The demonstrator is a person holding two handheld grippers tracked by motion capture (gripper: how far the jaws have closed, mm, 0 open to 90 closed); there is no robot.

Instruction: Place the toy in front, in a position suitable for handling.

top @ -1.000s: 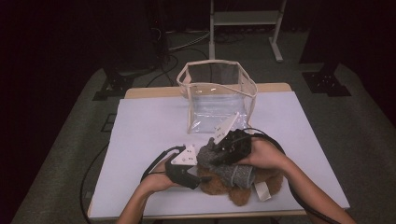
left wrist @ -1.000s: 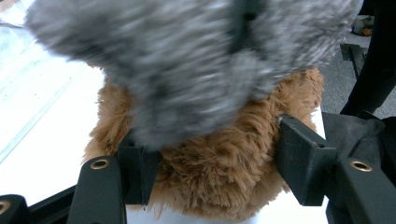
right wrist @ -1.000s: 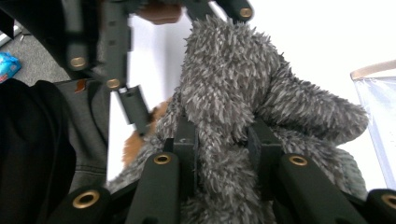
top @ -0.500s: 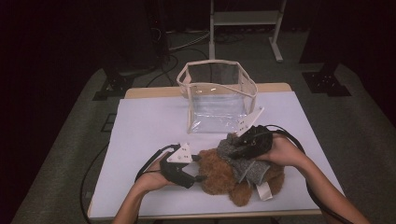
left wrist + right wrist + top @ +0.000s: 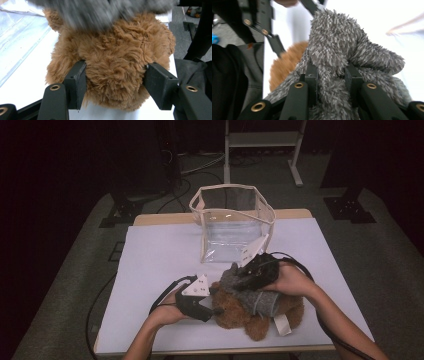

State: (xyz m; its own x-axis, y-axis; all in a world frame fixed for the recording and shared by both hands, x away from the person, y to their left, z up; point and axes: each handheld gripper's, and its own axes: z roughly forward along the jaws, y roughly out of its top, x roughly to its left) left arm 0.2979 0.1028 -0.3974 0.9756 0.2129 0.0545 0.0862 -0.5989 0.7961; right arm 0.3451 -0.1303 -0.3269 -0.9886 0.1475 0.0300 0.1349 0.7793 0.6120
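Observation:
A brown teddy bear (image 5: 235, 314) lies on the white table (image 5: 160, 260) near the front edge. A grey fuzzy garment (image 5: 256, 301) covers its body. My left gripper (image 5: 216, 309) is shut on the bear's furry head (image 5: 112, 62), one jaw pressed into each side. My right gripper (image 5: 237, 276) sits just above the bear and is shut on a bunched fold of the grey garment (image 5: 337, 42), lifting it. In the right gripper view, brown fur (image 5: 284, 65) shows beyond the grey cloth, with the left gripper farther off.
A clear plastic bag with a cream rim (image 5: 232, 222) stands open behind the bear at the table's middle back. A white tag (image 5: 281, 324) sticks out of the bear near the front edge. Bare table lies to the left. Dark floor and a stand surround the table.
My right gripper has moved right and a little away from me, drawing the grey garment up with it. The left gripper has stayed clamped on the bear's head.

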